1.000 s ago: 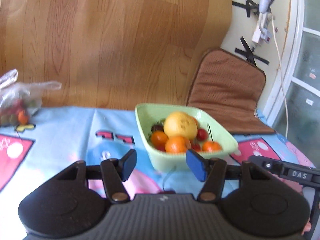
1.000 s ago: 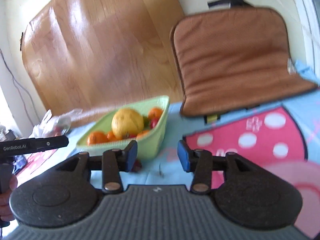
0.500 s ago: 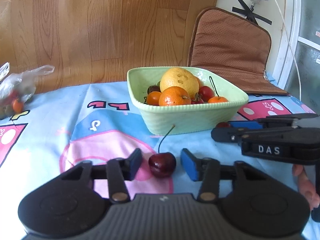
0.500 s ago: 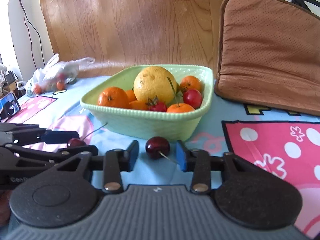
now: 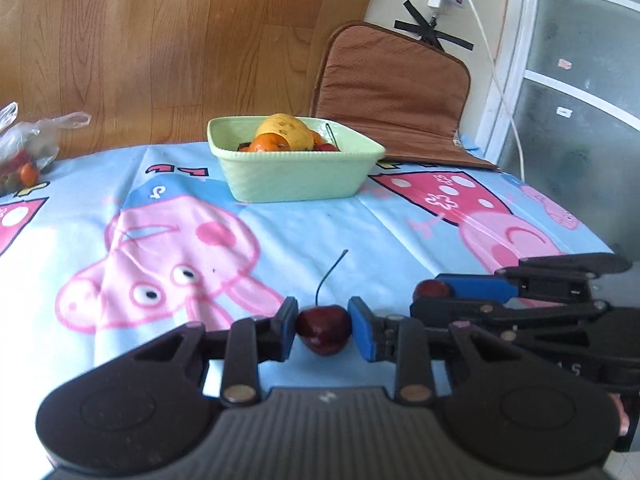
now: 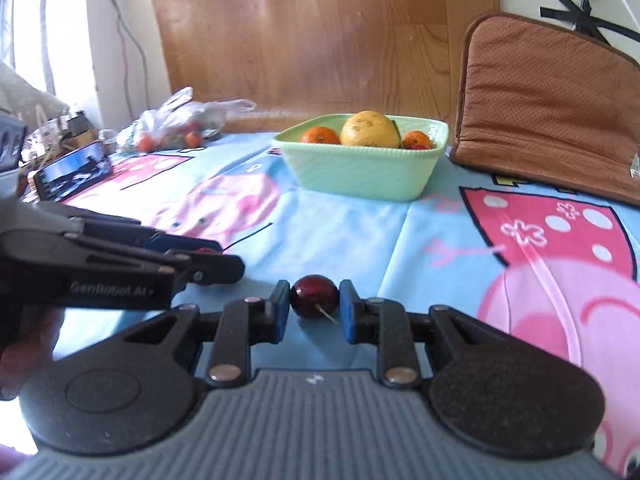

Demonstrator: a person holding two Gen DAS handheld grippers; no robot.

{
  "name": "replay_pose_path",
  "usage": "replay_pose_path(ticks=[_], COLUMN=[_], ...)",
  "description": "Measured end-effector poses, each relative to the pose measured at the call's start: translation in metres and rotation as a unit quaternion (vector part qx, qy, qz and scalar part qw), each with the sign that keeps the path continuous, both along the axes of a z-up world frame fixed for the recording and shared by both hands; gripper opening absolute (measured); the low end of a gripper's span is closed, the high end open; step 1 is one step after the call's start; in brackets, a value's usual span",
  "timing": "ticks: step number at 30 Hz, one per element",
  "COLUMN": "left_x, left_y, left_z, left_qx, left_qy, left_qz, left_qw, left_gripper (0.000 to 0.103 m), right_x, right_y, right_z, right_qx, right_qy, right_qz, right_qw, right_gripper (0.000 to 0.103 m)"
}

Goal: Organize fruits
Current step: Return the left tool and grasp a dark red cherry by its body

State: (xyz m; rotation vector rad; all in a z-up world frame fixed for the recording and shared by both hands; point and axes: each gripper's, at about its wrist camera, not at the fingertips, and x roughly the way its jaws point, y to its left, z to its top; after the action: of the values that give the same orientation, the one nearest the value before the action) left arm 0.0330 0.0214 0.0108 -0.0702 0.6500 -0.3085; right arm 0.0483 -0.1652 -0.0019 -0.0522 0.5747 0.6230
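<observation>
Dark red and shiny, one cherry (image 5: 323, 330) sits squeezed between the blue pads of my left gripper (image 5: 323, 330), its thin stem poking straight up. My right gripper (image 6: 314, 303) pinches a second cherry (image 6: 314, 297) the same way, with its stem pointing back toward me. Both sets of jaws have just closed in, and now each one is clamped on its own cherry. The two grippers are near each other, side by side, low over the tablecloth (image 5: 328, 228), which is blue with pink pig pictures.

Both cherries are well in front of the green bowl (image 5: 294, 178), on the side nearest me. The bowl stands farther back on the cloth. Inside it I see a big yellow fruit (image 6: 371, 129) and some small oranges (image 6: 320, 136) around it. Beside the bowl, on its right, a brown cushion (image 5: 394, 94) leans up against the wall. Far off to the bowl's left lies a clear plastic bag (image 6: 182, 124) with more small fruit in it. Behind the bowl stands a wooden board (image 5: 180, 40).
</observation>
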Motion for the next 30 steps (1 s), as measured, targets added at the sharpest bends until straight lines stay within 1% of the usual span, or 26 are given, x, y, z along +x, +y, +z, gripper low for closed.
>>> replay_pose_path(ticks=[2, 5, 8, 11, 12, 14, 16, 18, 21, 22, 23, 26, 30], left_x=[-0.016, -0.035, -0.048, -0.058, -0.059, -0.062, -0.063, -0.063, -0.065, -0.066, -0.066, -0.066, -0.067], left_y=[-0.002, -0.008, -0.014, -0.020, -0.021, -0.024, -0.023, -0.022, -0.022, -0.022, -0.022, -0.021, -0.020], left_z=[0.000, -0.002, -0.002, -0.002, -0.003, -0.003, -0.003, -0.002, -0.002, -0.002, -0.002, -0.002, -0.003], left_qx=[-0.012, -0.012, -0.002, 0.010, 0.016, 0.027, 0.030, 0.028, 0.030, 0.031, 0.031, 0.030, 0.026], left_qy=[0.003, 0.005, 0.000, -0.002, -0.003, -0.007, -0.008, -0.006, -0.007, -0.008, -0.008, -0.009, -0.008], left_qz=[-0.009, -0.021, -0.029, -0.034, -0.032, -0.025, -0.016, -0.009, -0.009, -0.009, -0.009, -0.010, -0.019], left_qw=[0.9999, 0.9997, 0.9996, 0.9994, 0.9993, 0.9993, 0.9994, 0.9995, 0.9995, 0.9995, 0.9995, 0.9995, 0.9994], left_gripper=[0.028, 0.028, 0.028, 0.029, 0.029, 0.034, 0.047, 0.051, 0.053, 0.054, 0.055, 0.055, 0.044], right_x=[-0.021, -0.042, -0.055, -0.064, -0.066, -0.070, -0.072, -0.073, -0.074, -0.075, -0.075, -0.077, -0.076], right_y=[-0.003, -0.004, -0.005, -0.002, -0.001, -0.001, 0.001, 0.001, -0.002, -0.003, -0.003, -0.003, 0.001], right_z=[0.000, 0.000, -0.002, -0.004, -0.004, -0.006, -0.007, -0.008, -0.008, -0.008, -0.008, -0.008, -0.011], right_qx=[-0.001, -0.008, -0.009, -0.022, -0.027, -0.027, -0.031, -0.030, -0.025, -0.024, -0.023, -0.022, -0.024], right_qy=[-0.005, -0.007, 0.002, -0.010, -0.013, -0.016, -0.022, -0.023, -0.022, -0.023, -0.025, -0.030, -0.035], right_qz=[0.009, 0.014, 0.016, 0.013, 0.013, 0.011, 0.009, 0.009, 0.004, 0.002, 0.000, 0.001, 0.003], right_qw=[1.000, 1.000, 1.000, 1.000, 0.999, 0.999, 0.999, 0.999, 0.999, 0.999, 0.999, 0.999, 0.999], right_gripper=[0.029, 0.029, 0.029, 0.030, 0.031, 0.032, 0.033, 0.034, 0.037, 0.045, 0.048, 0.050, 0.050])
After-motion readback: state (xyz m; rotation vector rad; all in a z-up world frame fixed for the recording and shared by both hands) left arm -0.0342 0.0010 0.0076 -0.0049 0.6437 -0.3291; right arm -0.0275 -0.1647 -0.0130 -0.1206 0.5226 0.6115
